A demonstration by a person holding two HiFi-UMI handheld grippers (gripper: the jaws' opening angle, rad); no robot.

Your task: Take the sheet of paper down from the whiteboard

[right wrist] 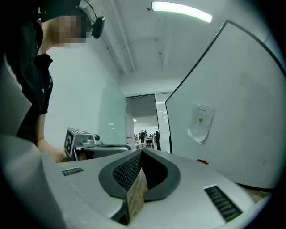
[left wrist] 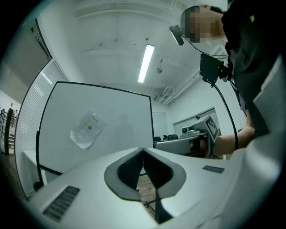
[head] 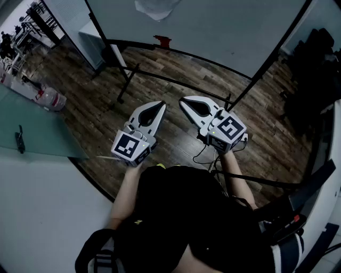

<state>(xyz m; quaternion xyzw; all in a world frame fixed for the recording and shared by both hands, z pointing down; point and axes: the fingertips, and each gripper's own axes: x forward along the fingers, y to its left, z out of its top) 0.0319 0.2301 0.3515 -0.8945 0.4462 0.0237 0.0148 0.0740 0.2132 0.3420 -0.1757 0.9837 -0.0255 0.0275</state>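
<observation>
A white sheet of paper point(left wrist: 87, 129) with a green dot hangs on the whiteboard point(left wrist: 111, 116), its lower edge curling off. The same sheet of paper point(right wrist: 200, 122) shows on the whiteboard point(right wrist: 241, 112) in the right gripper view, and the sheet of paper point(head: 154, 7) sits at the top of the head view. My left gripper point(head: 161, 104) and right gripper point(head: 181, 99) are held side by side at waist height, well short of the board. Both are shut, jaw tips together, with nothing between them.
A red object point(head: 162, 40) lies on the whiteboard's lower ledge. The board's black stand legs point(head: 125, 80) cross the wooden floor ahead. A glass partition point(head: 32, 128) is on the left, with a water bottle point(head: 52, 98) beyond it. Black gear point(head: 314, 69) is stacked at the right.
</observation>
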